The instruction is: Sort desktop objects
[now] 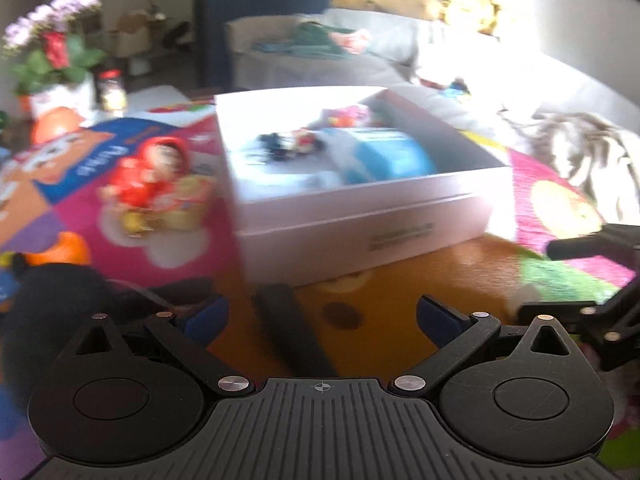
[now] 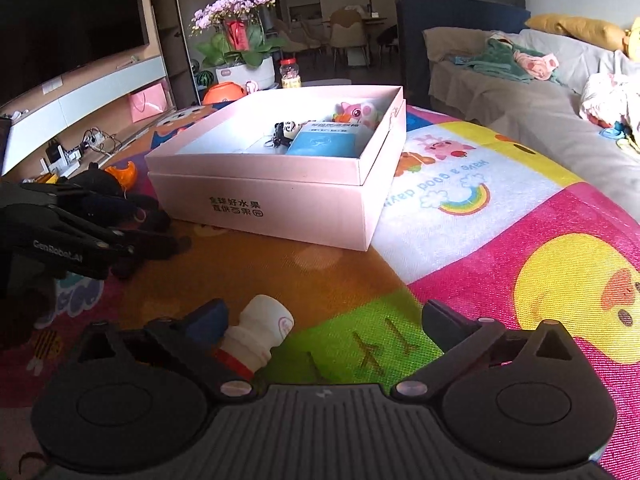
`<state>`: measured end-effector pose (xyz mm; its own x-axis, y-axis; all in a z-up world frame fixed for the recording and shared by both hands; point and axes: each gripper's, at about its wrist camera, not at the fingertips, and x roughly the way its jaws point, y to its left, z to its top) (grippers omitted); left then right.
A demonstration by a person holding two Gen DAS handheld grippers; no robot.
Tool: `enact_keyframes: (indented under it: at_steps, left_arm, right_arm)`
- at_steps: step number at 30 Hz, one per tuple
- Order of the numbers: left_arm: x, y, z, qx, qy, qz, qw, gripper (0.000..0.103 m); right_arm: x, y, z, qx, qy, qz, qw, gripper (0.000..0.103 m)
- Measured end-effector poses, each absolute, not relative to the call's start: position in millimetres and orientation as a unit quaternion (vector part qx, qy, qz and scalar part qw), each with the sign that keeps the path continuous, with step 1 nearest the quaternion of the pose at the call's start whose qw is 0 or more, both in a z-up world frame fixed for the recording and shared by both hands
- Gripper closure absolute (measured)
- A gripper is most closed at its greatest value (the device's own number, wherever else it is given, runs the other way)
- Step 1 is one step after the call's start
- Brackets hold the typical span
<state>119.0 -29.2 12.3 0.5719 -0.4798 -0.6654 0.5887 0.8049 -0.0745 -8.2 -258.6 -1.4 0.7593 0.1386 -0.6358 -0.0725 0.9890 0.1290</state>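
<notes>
An open pink box (image 2: 276,196) stands on the colourful play mat; it also shows in the left wrist view (image 1: 360,216). Inside lie a blue packet (image 2: 324,142), a pink plush (image 2: 360,114) and a small black keychain (image 2: 282,130). My left gripper (image 1: 322,314) is open, with a black stick-like object (image 1: 292,332) lying on the mat between its fingers. A red-hooded doll (image 1: 156,172) lies left of the box. My right gripper (image 2: 324,320) is open; a small white bottle (image 2: 258,338) lies by its left finger. The left gripper shows at the right wrist view's left edge (image 2: 80,236).
A black plush and orange toy (image 2: 116,180) lie left of the box. A grey sofa (image 2: 540,92) with clothes runs along the right. A flower pot (image 2: 240,52), a jar (image 2: 291,74) and a TV shelf stand at the back left.
</notes>
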Motion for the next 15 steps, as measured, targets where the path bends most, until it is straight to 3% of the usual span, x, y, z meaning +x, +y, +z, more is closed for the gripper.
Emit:
enact_keyframes:
  at_steps: [15]
  left_arm:
    - [48.7,-53.2,7.6,0.037,0.369,-0.401,0.838,0.0]
  right_arm:
    - [-3.7,-279.8,0.6,0.108,0.355,0.097,0.923,0.0]
